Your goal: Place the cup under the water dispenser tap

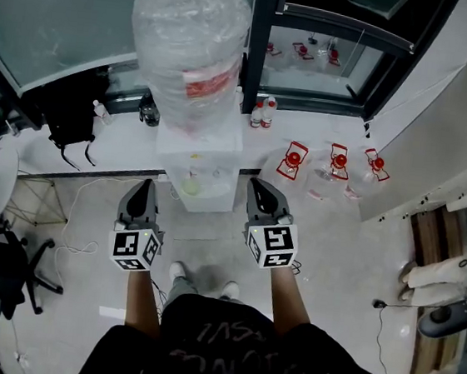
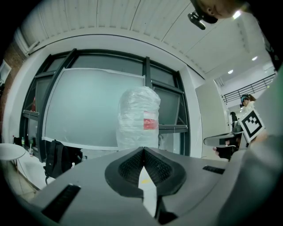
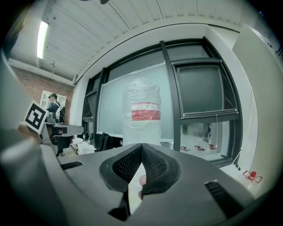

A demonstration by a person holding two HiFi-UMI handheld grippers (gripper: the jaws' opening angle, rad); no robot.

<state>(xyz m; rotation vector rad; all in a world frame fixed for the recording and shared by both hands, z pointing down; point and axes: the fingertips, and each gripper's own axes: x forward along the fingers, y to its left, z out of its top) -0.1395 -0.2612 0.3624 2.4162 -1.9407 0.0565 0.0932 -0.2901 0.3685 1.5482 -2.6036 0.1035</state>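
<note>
Cup (image 1: 191,187) shows only in the head view, as a pale yellow-green round rim seen from above. It sits on the front ledge of the white water dispenser (image 1: 201,149), at 12 o'clock from the person's shoes (image 1: 179,271). Whether it stands exactly below a tap cannot be told from above.

The left gripper (image 1: 146,185) is at 9 o'clock of the cup and the right gripper (image 1: 257,185) at 3 o'clock. Both are apart from it and point toward the dispenser. The plastic-wrapped bottle (image 1: 191,43) with a red label stands on top of the dispenser.

In the left gripper view the ribbed pads (image 2: 132,165) meet at their tips with nothing between them, so that gripper is closed and empty. In the right gripper view the pads (image 3: 154,164) likewise meet at the tip, with nothing held.

Both gripper views look level, so they show the bottle and the windows but not the ledge. The left gripper view shows a black backpack (image 2: 57,159) at 8 o'clock. The right gripper view shows a red-topped jug (image 3: 252,176) at 4 o'clock. The head view shows three such jugs on the floor, at 2 o'clock of the right gripper.
</note>
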